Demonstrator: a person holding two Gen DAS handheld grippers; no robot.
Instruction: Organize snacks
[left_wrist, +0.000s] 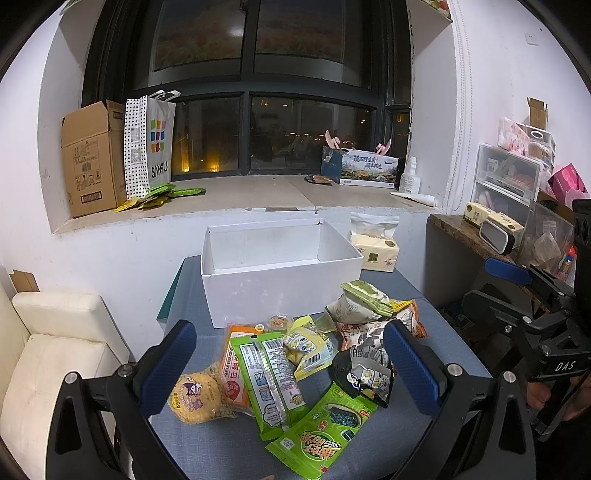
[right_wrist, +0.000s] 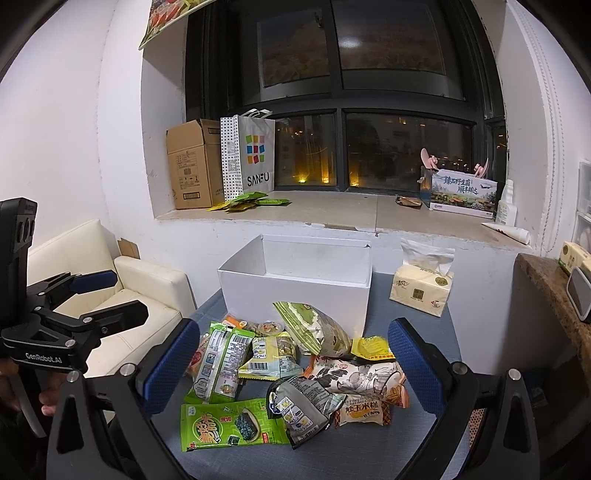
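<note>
Left wrist view: left gripper is held above the snack pile, jaws spread wide, nothing gripped or touched. The pile is spread on the blue worktop just in front of the white box, which is seen open and empty. A yellow round snack lies at the pile's left edge, a green seaweed packet at its near edge, both farther from the box than the rest. Right gripper is likewise held over the pile, jaws wide apart, nothing held. A tissue pack is seen right of the box, on the worktop. Behind the box a windowsill is seen with a cardboard carton.
</note>
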